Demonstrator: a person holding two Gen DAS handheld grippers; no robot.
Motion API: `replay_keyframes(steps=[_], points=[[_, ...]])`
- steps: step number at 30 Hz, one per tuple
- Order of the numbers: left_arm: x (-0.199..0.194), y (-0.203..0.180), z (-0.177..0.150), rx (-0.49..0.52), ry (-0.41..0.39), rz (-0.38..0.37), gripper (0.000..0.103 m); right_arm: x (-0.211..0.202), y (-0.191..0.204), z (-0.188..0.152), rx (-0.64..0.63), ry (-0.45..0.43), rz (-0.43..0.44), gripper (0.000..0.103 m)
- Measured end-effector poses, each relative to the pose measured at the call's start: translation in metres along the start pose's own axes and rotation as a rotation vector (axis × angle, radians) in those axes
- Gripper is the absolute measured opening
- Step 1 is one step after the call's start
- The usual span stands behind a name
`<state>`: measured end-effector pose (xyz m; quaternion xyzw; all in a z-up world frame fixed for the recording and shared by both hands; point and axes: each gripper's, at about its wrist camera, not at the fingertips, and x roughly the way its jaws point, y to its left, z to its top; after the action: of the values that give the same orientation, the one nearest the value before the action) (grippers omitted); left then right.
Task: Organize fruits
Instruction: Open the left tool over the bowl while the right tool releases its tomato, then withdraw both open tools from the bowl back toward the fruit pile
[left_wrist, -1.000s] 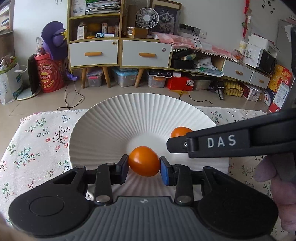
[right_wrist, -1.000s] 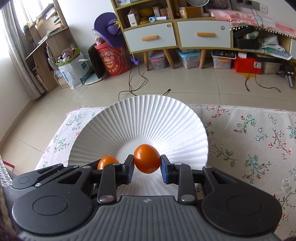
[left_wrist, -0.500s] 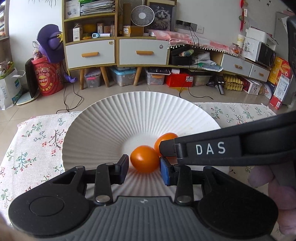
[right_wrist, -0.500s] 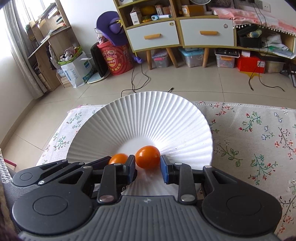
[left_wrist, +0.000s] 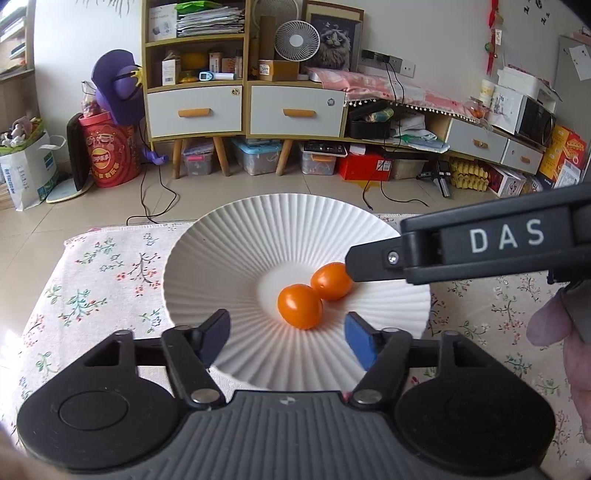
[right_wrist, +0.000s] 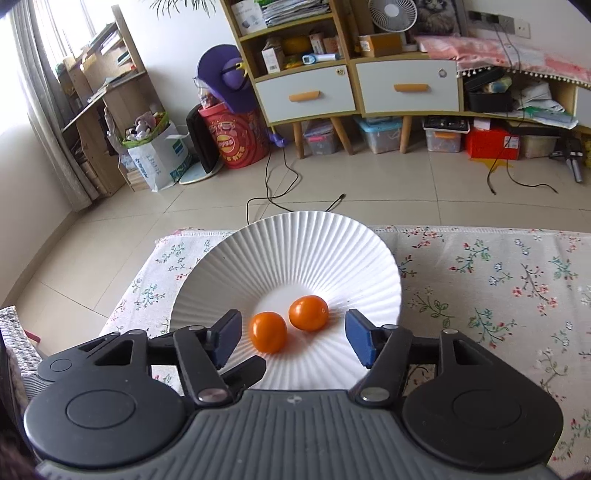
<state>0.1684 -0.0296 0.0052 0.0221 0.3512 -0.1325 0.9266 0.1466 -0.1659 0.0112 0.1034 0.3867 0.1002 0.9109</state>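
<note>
the left tool (left_wrist: 286, 334) is spread wide and holds nothing, low over the near rim of a white ribbed plate (left_wrist: 221, 251). the right tool (right_wrist: 291, 336) is also released, its side arm reaching in from the right. two orange fruits (left_wrist: 300, 306) (left_wrist: 331, 281) lie touching in the plate's middle. the plate sits near the far edge of the floral-clothed bench (right_wrist: 498, 280), with bare cloth on both sides.
</note>
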Motion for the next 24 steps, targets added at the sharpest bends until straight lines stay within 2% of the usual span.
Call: replay_keyframes(steps=[1, 8, 13, 19, 24], points=[[-0.003, 0.0, 0.0, -0.006, -0.002, 0.001, 0.08, -0.003, 0.0, -0.001, 0.0, -0.002, -0.001, 0.062], [-0.019, -0.004, -0.004, 0.02, 0.008, 0.01, 0.087, -0.019, 0.004, -0.007, -0.012, -0.001, 0.0, 0.073], [-0.032, -0.003, -0.01, 0.028, 0.022, 0.02, 0.096, -0.031, 0.007, -0.014, -0.015, -0.011, -0.014, 0.085], [-0.044, 0.002, -0.02, 0.027, 0.05, 0.028, 0.099, -0.042, 0.008, -0.025, -0.062, -0.004, -0.016, 0.092], [-0.056, 0.01, -0.034, 0.046, 0.033, 0.011, 0.1, -0.049, 0.007, -0.036, -0.127, 0.002, -0.042, 0.094]])
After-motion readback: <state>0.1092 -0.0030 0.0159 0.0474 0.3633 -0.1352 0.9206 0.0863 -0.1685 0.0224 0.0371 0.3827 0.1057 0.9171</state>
